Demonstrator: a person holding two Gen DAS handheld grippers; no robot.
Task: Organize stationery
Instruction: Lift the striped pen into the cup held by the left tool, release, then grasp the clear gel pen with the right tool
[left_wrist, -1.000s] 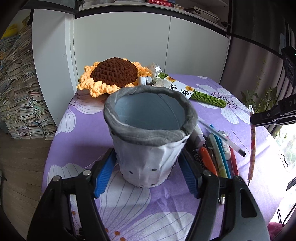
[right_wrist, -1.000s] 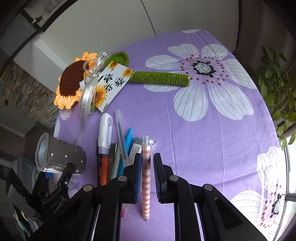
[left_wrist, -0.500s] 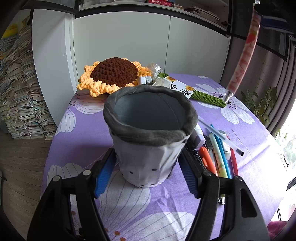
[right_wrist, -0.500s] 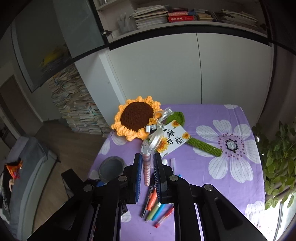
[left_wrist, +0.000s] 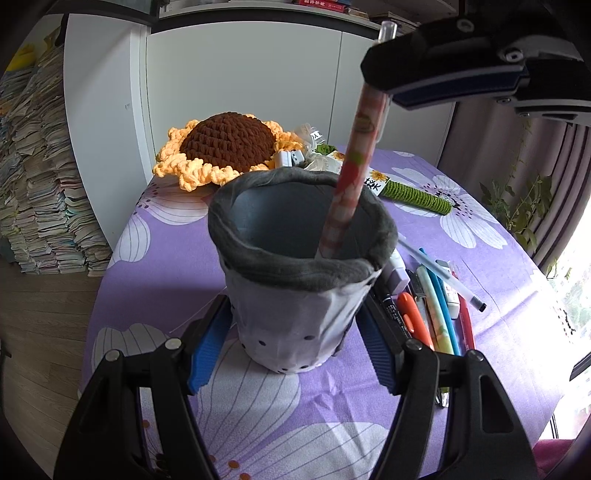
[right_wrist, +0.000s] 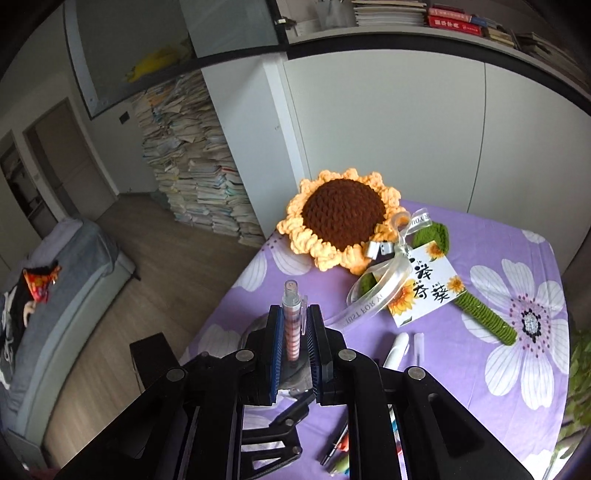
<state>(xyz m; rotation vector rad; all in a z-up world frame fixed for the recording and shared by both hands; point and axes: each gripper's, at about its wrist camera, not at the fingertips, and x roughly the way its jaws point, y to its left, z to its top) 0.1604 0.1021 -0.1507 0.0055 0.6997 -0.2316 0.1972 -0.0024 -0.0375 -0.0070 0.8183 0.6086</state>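
Note:
A grey fabric pen holder (left_wrist: 295, 295) stands upright on the purple flowered tablecloth (left_wrist: 166, 266), and my left gripper (left_wrist: 291, 332) is shut on its lower sides. My right gripper (right_wrist: 294, 325) is shut on a pink-and-white striped pen (right_wrist: 292, 332) near its clear cap end. In the left wrist view that striped pen (left_wrist: 351, 173) hangs almost upright from the right gripper (left_wrist: 384, 88), and its tip reaches down inside the holder's mouth. Several pens and markers (left_wrist: 432, 306) lie in a row to the right of the holder.
A crocheted sunflower (right_wrist: 343, 221) with a ribbon, a card and a green stem (right_wrist: 484, 314) lies at the back of the table. White cabinets stand behind it. Stacks of books (right_wrist: 199, 177) rise on the floor to the left, and a plant (left_wrist: 517, 199) is at the right.
My right gripper has lifted the striped pen off the table, turned it upright and carried it left over the holder; its tip is now inside the mouth. The left gripper and holder stayed still.

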